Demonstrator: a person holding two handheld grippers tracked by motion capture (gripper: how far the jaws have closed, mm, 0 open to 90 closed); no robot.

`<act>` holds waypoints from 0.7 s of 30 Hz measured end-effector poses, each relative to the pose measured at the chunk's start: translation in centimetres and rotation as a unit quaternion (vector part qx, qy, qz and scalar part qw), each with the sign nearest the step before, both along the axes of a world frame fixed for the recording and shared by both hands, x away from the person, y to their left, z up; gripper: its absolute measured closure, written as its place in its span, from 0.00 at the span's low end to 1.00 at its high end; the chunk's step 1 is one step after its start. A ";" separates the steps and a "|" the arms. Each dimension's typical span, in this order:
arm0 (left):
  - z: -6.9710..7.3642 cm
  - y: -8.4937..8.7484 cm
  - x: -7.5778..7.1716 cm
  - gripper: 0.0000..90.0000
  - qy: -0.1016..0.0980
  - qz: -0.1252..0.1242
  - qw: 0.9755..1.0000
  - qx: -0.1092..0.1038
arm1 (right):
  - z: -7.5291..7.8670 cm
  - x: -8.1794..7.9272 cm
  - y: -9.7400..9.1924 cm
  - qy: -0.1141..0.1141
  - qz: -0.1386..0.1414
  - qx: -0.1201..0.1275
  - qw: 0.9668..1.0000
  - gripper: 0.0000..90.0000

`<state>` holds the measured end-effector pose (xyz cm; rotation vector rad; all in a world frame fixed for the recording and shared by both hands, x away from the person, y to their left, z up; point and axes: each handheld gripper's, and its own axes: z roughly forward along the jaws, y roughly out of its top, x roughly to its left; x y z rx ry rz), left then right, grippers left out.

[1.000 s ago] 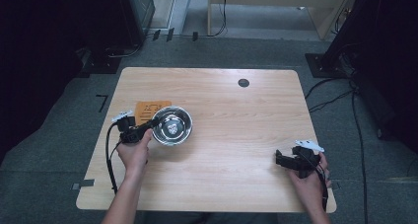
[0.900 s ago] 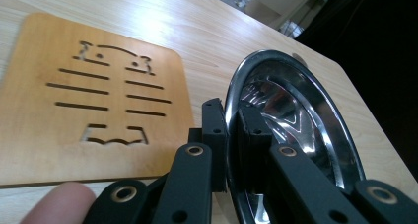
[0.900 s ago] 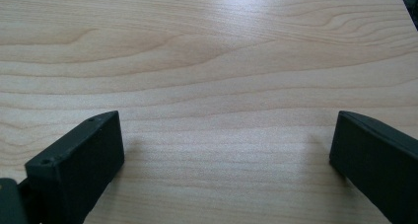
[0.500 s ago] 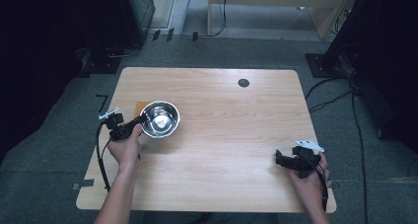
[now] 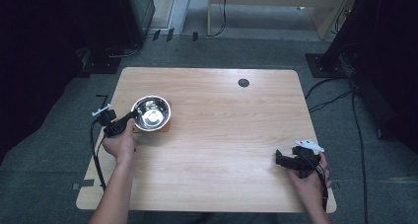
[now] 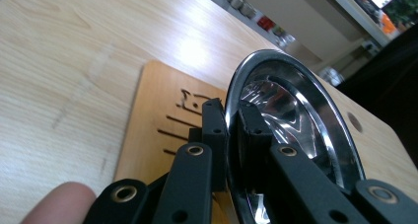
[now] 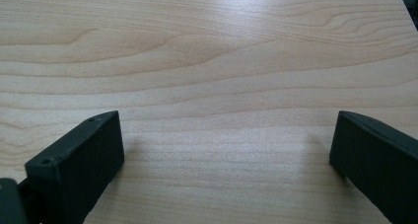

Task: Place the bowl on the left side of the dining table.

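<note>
This looks like a lab or test room set up for recording. A plain light-wood table (image 5: 222, 135) with a round cable hole (image 5: 243, 83) stands alone on grey carpet (image 5: 64, 135), ringed by dark equipment. Black stand bases (image 5: 328, 66) sit on the floor at the right, with loose cables (image 5: 325, 93) trailing across the carpet. A black cabinet (image 5: 138, 7) stands at the back left, and a pale wooden panel (image 5: 276, 7) behind the table.

Overhead light brightens the wooden table (image 5: 222, 135), surroundings sinking into dark; glare flares on the steel bowl (image 6: 291, 115), background at 1 o'clock blurred.
</note>
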<state>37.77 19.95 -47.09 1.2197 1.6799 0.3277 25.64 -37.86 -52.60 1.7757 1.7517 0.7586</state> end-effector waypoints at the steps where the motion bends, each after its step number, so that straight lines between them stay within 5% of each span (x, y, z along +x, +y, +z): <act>1: 0.0 0.0 0.1 0.94 0.000 0.002 1.000 0.002 | 0.0 0.0 0.0 0.000 0.000 0.000 1.000 0.00; 9: -0.4 0.6 1.1 0.94 0.008 0.035 0.999 -0.013 | 0.0 0.0 0.0 0.000 0.000 0.000 1.000 0.00; 21: -2.2 0.3 2.5 0.94 0.042 0.043 0.998 -0.030 | 0.0 0.0 0.0 0.000 0.000 0.000 1.000 0.00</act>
